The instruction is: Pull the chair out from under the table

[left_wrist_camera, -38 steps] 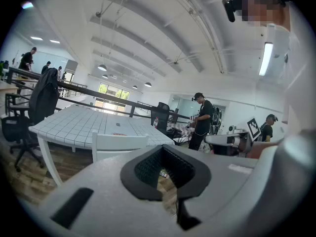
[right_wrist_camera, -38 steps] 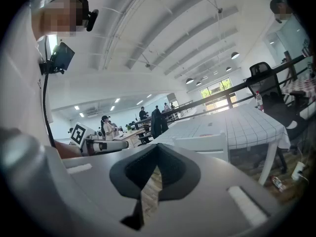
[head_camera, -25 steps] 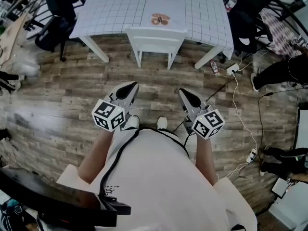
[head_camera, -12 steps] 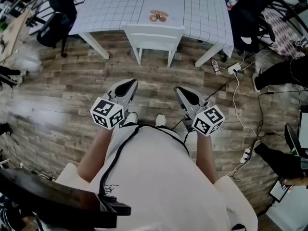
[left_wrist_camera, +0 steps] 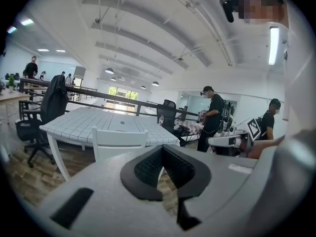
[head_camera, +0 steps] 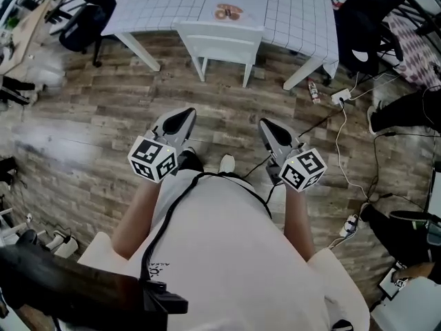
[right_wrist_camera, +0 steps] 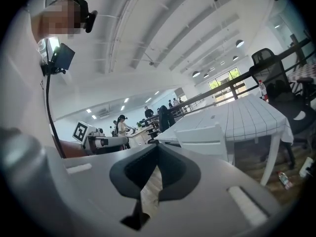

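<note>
I have the white straight-backed chair (head_camera: 220, 43) ahead of me, pushed in at the near edge of the white tabletop with a dark grid pattern (head_camera: 172, 2). Its backrest faces me and its two rear legs stand on the brown wooden plank floor (head_camera: 103, 116), while the seat sits under the tabletop. As I read it, the pull has not begun.

The left tool (head_camera: 180, 123) and the right tool (head_camera: 270, 129) sit at either side of the body at about waist level, both aimed toward the chair. A stretch of bare floor lies between them and it, so they are well apart from the backrest. Each tool's own camera shows its dark pads meeting at the tips with nothing between them. I take this as a carrying posture: there is nothing to grip yet, so the jaws are kept together and the tools are held near the body.

To take the top rail, I judge the jaws must part first, one tool toward each end of the rail so the chair comes out straight.

White cables and a power strip (head_camera: 339, 96) trail across the floor to the right of the table leg. I would keep the chair's path clear of them.
</note>
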### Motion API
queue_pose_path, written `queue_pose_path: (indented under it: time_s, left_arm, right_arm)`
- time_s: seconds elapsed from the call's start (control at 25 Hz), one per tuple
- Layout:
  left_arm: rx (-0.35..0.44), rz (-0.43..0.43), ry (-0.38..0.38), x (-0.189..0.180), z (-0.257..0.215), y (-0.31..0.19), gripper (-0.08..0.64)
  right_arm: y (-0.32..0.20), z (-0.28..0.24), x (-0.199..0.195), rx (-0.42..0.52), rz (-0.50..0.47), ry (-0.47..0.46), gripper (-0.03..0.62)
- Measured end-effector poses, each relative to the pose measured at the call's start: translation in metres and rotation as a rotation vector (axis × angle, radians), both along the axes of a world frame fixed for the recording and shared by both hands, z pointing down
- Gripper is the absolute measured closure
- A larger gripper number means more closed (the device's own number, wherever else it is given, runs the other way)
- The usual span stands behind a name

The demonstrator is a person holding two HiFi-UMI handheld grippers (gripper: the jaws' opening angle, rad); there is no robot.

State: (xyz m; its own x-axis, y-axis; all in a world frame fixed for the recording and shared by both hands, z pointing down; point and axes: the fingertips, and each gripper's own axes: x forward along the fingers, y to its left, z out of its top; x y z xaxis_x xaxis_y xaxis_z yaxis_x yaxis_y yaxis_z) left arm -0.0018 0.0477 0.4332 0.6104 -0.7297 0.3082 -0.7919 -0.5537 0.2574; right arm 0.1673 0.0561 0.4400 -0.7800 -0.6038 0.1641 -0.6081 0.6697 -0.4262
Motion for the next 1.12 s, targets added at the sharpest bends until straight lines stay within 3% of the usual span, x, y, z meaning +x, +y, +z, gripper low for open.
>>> queue_pose_path:
  time_s: [0.64, 1.12]
  left_arm:
    - [-0.013, 0.002, -0.012, -0.001, 0.008, -0.015, 0.554]
    - [-0.024, 0.066, 0.028, -0.049, 0.013, -0.111, 0.554]
  right_arm:
    - [-0.014, 0.011, -0.003, -0.023, 0.005, -0.013, 0.586]
    - [-0.105, -0.002, -0.057, -0.009, 0.054, 0.032, 0.586]
